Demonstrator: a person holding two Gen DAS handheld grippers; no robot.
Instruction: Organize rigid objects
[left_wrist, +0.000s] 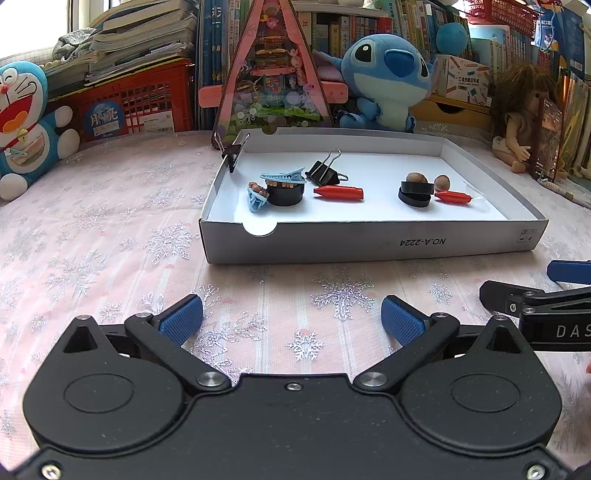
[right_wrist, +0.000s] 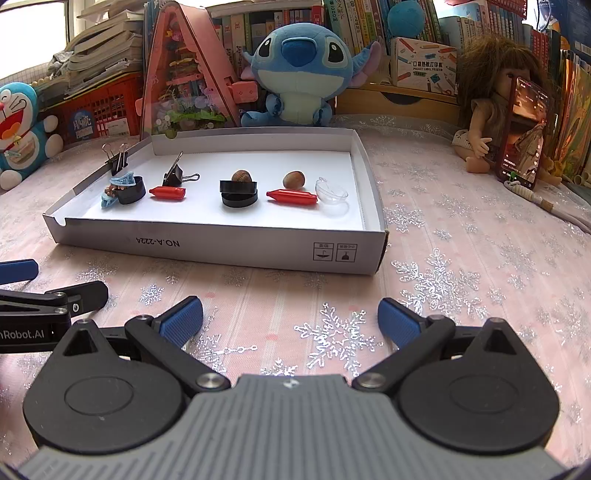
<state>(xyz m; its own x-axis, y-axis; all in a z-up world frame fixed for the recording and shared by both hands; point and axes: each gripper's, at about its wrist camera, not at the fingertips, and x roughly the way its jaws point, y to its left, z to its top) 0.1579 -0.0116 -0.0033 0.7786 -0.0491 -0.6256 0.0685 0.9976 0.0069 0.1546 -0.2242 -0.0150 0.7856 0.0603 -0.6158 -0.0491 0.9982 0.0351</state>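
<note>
The left gripper sits low in its frame, blue fingers wide apart, holding nothing. The right gripper is the same (spread and empty). Both point slanting down at the pink snowflake tablecloth. Ahead, toward the middle of each frame, lies the shallow white cardboard box, its long side running left to right. The red plastic cone lies sideways near the middle of the left view, so I think the left hand is nearer
</note>
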